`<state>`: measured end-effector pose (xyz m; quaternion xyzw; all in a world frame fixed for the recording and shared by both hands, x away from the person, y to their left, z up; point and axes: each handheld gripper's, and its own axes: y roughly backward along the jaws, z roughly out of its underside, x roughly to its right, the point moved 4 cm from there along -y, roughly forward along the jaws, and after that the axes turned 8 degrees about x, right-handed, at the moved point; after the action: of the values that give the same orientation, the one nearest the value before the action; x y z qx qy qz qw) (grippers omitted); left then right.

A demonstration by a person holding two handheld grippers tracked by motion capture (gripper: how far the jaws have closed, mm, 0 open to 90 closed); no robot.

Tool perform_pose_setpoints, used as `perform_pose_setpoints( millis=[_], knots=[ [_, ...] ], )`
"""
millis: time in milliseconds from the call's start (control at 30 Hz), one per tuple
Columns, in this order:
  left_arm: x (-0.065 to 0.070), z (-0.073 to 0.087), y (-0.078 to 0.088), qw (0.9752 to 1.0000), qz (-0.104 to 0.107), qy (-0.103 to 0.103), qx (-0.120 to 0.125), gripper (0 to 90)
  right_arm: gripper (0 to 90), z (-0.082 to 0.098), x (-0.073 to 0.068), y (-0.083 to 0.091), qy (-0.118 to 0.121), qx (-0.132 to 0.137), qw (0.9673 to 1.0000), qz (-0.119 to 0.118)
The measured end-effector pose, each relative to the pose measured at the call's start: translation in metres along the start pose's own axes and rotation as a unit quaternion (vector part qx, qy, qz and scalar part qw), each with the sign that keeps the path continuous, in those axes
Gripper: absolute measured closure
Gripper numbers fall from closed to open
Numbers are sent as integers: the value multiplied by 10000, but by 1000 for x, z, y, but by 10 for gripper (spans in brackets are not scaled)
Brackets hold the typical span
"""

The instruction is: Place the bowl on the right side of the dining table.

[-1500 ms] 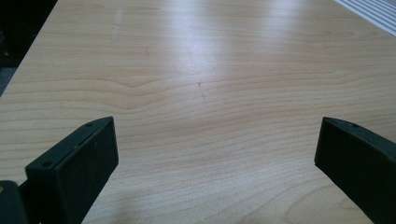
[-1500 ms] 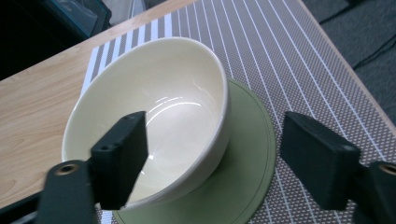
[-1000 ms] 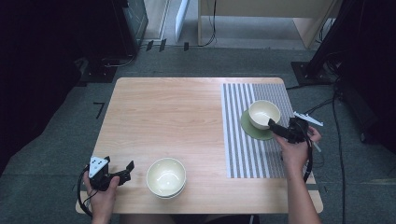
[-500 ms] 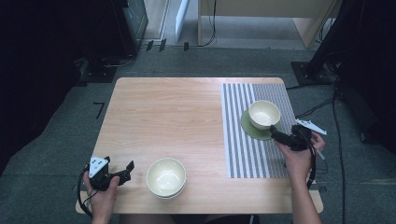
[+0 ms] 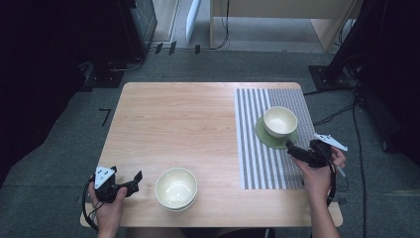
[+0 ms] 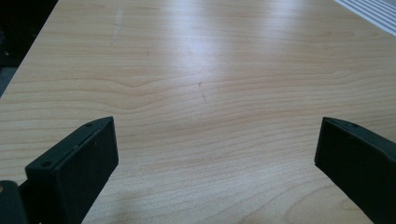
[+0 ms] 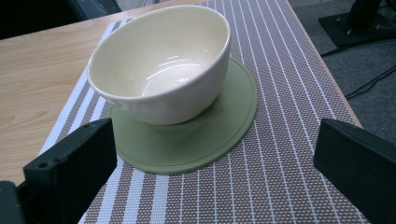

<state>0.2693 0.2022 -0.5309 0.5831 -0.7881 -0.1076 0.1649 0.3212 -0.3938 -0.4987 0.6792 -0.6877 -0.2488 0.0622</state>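
Right gripper [image 5: 292, 148] let go of bowl [image 7: 161, 65], jaws just opened wide, nothing between, pulled back. Bowl sits on green mat [image 7: 219, 135], right edge of surface [image 5: 198, 124]. Left gripper [image 5: 130, 181] wide open, empty, front left corner. Bowl placed.

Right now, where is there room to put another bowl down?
The bare wood of the table left of the striped mat, behind the near bowl, is free. The mat's far end is crowded by the bowl on its green saucer.
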Motion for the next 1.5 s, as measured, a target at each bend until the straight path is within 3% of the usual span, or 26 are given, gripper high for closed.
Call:
perform_pose_setpoints(
  millis=[367,1400,1500],
  knots=[
    [0,0,0,10000,3,4,-2,0,0,7,-1,12,49,37,10000,-53],
    [0,0,0,10000,-4,-1,3,0,0,36,19,38,175,-44,9998,22],
    [0,0,0,10000,-4,-1,2,0,0,40,22,40,94,-65,9999,-8]
  ],
)
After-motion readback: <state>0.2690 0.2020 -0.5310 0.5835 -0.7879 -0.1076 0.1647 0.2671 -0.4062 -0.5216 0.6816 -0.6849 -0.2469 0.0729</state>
